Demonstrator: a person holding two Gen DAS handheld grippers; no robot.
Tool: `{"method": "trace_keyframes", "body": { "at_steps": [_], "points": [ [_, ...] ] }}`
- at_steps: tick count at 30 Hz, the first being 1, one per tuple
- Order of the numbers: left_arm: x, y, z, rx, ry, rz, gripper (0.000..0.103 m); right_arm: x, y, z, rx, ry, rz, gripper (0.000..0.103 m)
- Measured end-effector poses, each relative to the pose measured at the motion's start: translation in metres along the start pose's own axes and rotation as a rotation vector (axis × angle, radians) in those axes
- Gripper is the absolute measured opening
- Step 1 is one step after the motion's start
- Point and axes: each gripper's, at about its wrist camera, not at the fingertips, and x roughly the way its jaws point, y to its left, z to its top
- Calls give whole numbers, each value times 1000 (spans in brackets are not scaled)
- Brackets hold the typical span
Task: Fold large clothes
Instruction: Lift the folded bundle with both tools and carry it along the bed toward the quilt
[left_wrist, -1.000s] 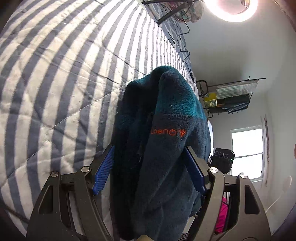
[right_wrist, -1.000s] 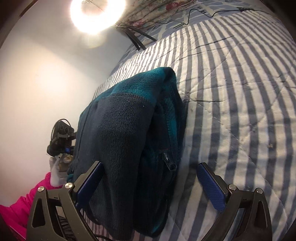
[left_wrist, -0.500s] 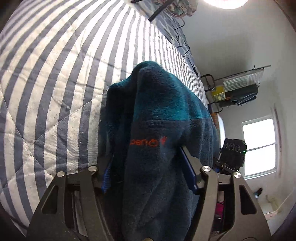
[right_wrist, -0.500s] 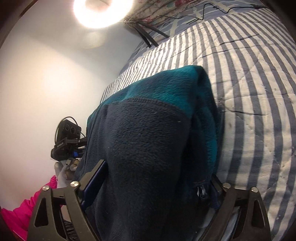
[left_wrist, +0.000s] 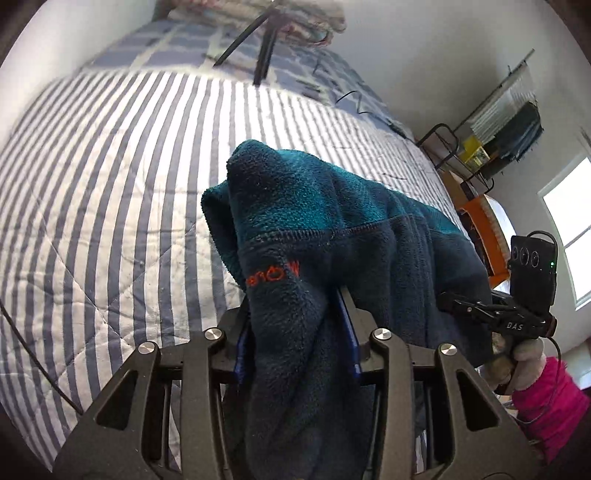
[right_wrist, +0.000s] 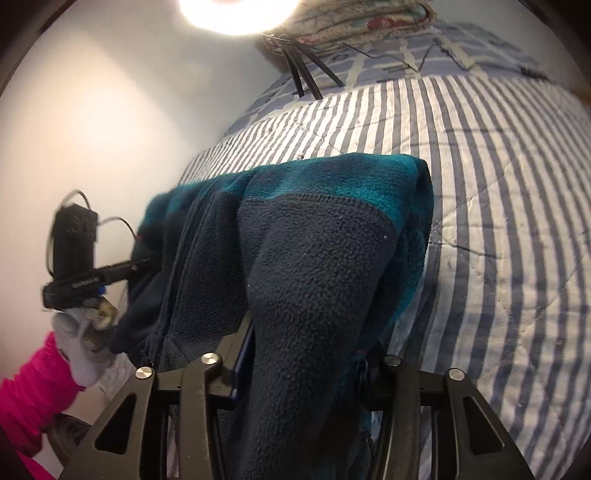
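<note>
So the fleece jacket (left_wrist: 332, 236) is bunched up and draped over the near side of the striped quilt (left_wrist: 110, 177), dark navy for most of it with a teal band across the far end and some orange embroidered lettering (left_wrist: 273, 275) on the fold seen from the left wrist. The left gripper (left_wrist: 295, 332) is clamped on a thick fold of that navy fabric, its jaws having just been closing, and the blue pads (left_wrist: 349, 328) are pressed right into the fleece on both sides. Same story from the right wrist: the right gripper (right_wrist: 306, 354) is squeezed onto another fat roll of the jacket, its jaws having just been closing too, with one blue pad (right_wrist: 243, 354) visible at the left of the fold and the other buried in fabric. A zipper line (right_wrist: 177, 273) can be made out running down the navy part to the left of that roll. Each gripper can be spotted from the other camera, held in a gloved hand (right_wrist: 79, 343) with a bright pink sleeve (right_wrist: 29, 402), so the two are gripping the garment near each other along its near edge. Further back on the bed, a blue patterned cover (right_wrist: 406, 55) and black tripod legs (right_wrist: 303, 74) are seen, and a metal rack (left_wrist: 491, 122) stands by the wall near a window (left_wrist: 569, 229).
</note>
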Motion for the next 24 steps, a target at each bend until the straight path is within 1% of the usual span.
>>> {"method": "trace_keyframes", "body": {
  "at_steps": [4, 5, 8, 18, 20, 24],
  "points": [
    [-13, -21, -5, 71, -40, 27, 36, -11, 12, 0, -35, -15, -44, 40],
    [-18, -20, -6, 84, -47, 27, 35, -16, 16, -1, -53, -20, -57, 39],
    [-28, -35, -9, 131, -70, 24, 34, -31, 22, -4, -94, -34, -87, 38],
    [-41, -88, -11, 252, -124, 12, 32, -78, 17, -3, -138, -105, -175, 37],
    [-38, -99, -8, 274, -128, 10, 32, -87, 13, -3, -146, -115, -190, 37],
    [-29, -117, 2, 285, -128, -6, 32, -99, 3, -1, -141, -132, -216, 36]
  ]
}}
